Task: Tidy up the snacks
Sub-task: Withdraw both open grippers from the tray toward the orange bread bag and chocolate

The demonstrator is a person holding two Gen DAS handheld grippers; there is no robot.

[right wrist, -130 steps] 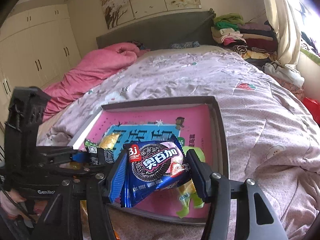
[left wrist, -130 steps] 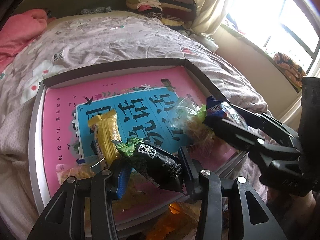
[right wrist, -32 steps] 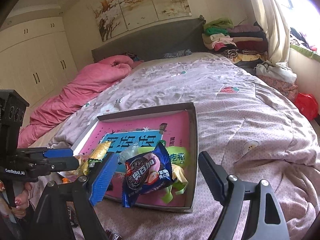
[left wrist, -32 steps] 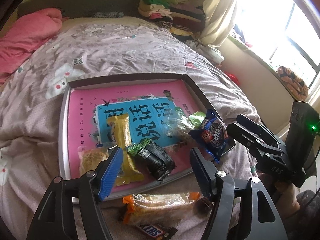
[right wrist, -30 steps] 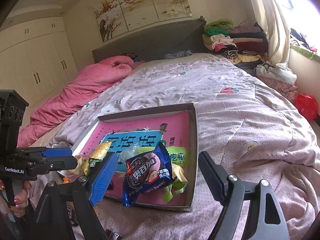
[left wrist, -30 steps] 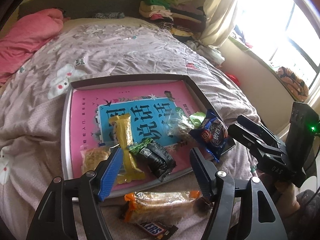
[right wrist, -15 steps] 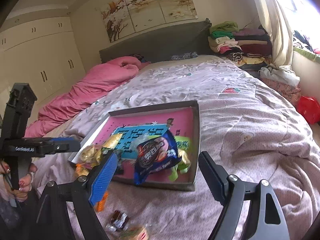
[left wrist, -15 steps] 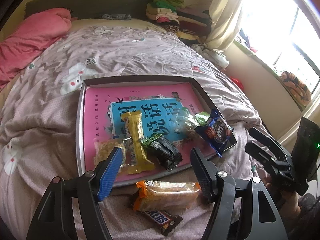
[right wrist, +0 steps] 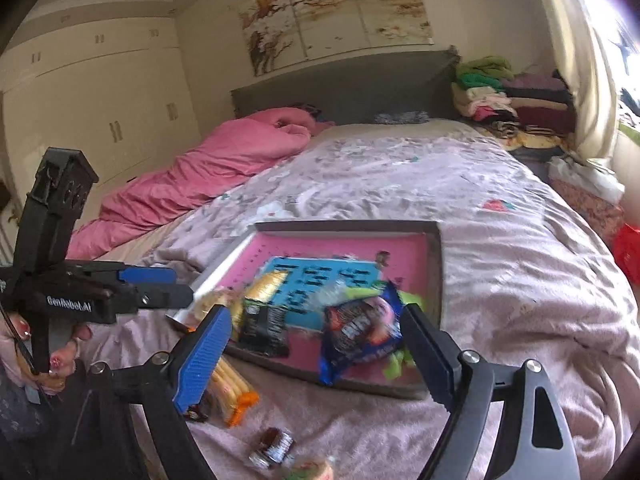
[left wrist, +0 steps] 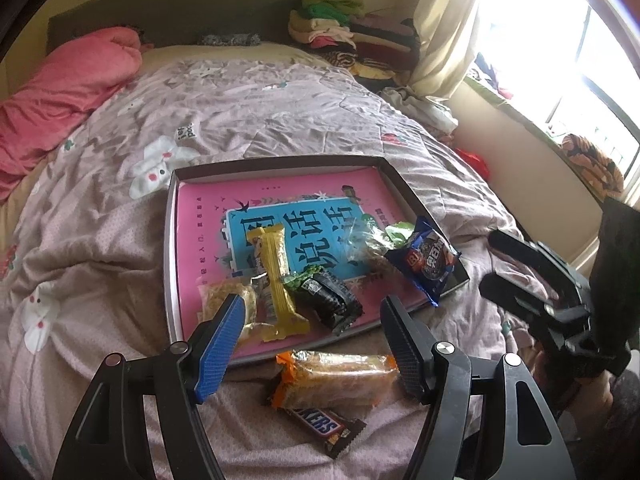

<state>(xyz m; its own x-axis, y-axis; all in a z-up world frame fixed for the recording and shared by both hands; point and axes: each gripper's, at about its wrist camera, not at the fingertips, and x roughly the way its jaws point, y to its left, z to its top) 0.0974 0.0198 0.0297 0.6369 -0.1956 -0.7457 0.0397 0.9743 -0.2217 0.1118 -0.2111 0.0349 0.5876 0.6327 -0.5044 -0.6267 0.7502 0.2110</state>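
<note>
Two wide-spread, empty fingers on the left gripper, above the tray's near edge; yellow bar and black packet inside, orange-ended pack on the bedspread just outside. Likewise gaping and empty, the right gripper, before the blue cookie packet overhanging that edge.

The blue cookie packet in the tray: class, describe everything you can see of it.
The blue cookie packet is a glossy, crinkled foil wrapper printed with dark sandwich cookies and a red logo. It lies tilted at the box tray's near right corner, overhanging the rim, resting against a clear-and-green snack bag. Neither tool touches it.
</note>
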